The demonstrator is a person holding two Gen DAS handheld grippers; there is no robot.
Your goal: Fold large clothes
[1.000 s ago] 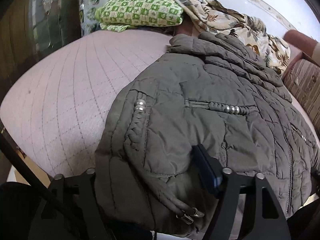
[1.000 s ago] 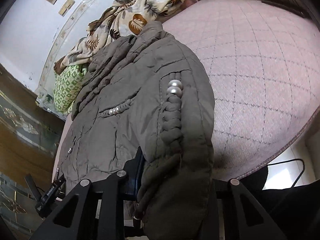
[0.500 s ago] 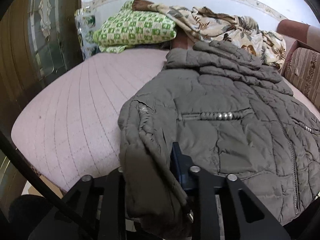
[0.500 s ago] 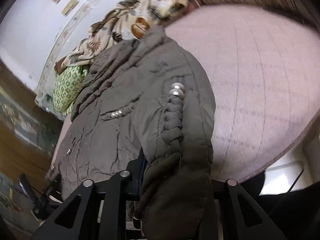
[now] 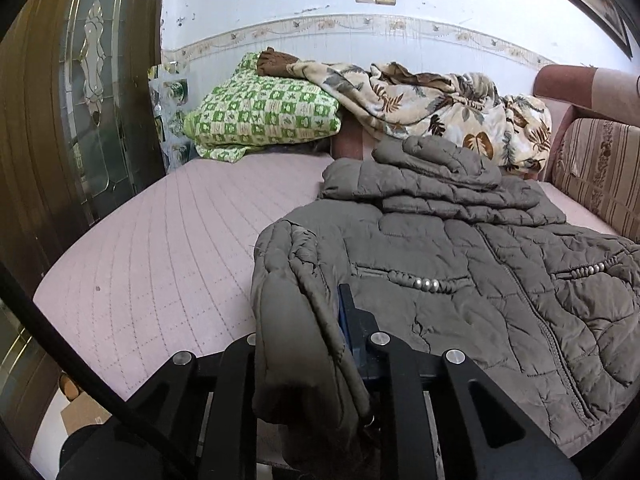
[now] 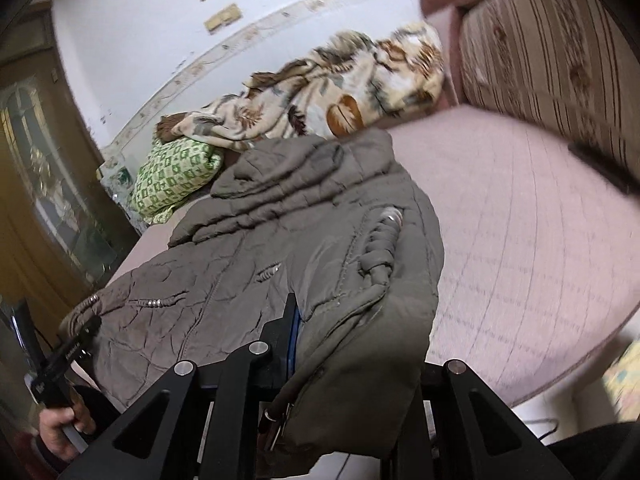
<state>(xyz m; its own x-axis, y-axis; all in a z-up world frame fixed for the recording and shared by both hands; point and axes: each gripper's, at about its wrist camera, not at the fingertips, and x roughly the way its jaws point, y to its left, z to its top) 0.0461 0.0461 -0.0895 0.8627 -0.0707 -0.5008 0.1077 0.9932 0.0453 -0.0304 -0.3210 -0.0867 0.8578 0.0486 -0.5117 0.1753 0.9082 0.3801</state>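
A bunched hem corner of the grey jacket (image 5: 460, 264) is clamped in the left gripper (image 5: 308, 344), another in the right gripper (image 6: 344, 356) — the rest is spread on the pink bed (image 5: 160, 248), near a green pillow (image 5: 264, 116).

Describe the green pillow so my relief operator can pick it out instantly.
Start at the pink quilted bed and follow it to the far wall, toward the wooden door. The green pillow sits there, left of the grey jacket. Its green-and-cream checks set it apart from the leaf-print blanket draped over its top right corner.
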